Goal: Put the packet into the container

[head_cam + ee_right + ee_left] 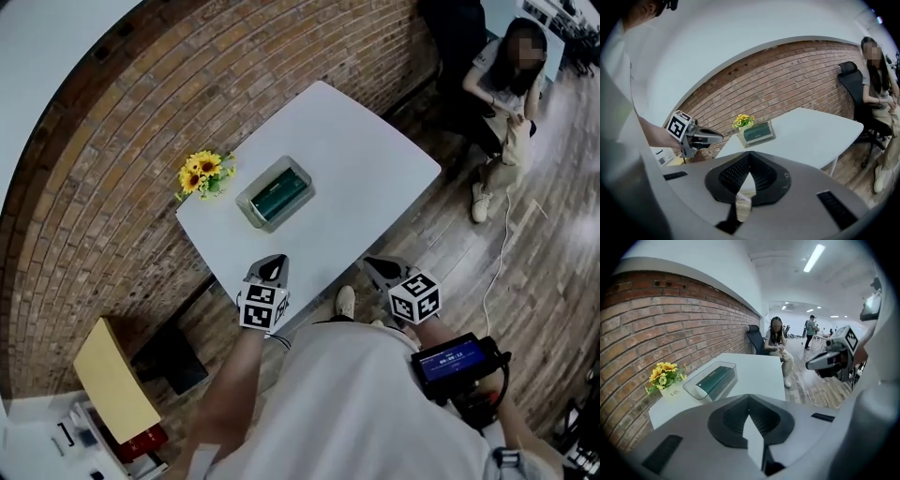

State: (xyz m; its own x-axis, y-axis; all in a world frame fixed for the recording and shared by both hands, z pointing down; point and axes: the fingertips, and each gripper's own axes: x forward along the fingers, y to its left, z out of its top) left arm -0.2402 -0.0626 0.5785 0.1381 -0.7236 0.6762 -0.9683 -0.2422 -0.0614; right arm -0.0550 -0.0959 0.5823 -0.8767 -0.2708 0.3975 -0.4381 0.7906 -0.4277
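A clear container (pixel 251 201) stands on the white table (pixel 366 169), near its left edge. Inside it lies a dark green packet (pixel 277 193). The left gripper view shows the container (pixel 692 386) and the packet (pixel 715 379) ahead on the left. The right gripper view has the container (pixel 758 132) at mid distance. My left gripper (pixel 273 265) hangs at the table's near edge, shut and empty, well short of the container. My right gripper (pixel 378 268) is beside it, off the near corner, also shut with nothing in it.
A small pot of yellow flowers (pixel 204 174) sits at the table's left corner beside the container. A brick wall (pixel 112 178) runs behind the table. A person (pixel 506 103) sits beyond the far corner by a black chair (pixel 855 91). A cable (pixel 497 272) lies on the wooden floor.
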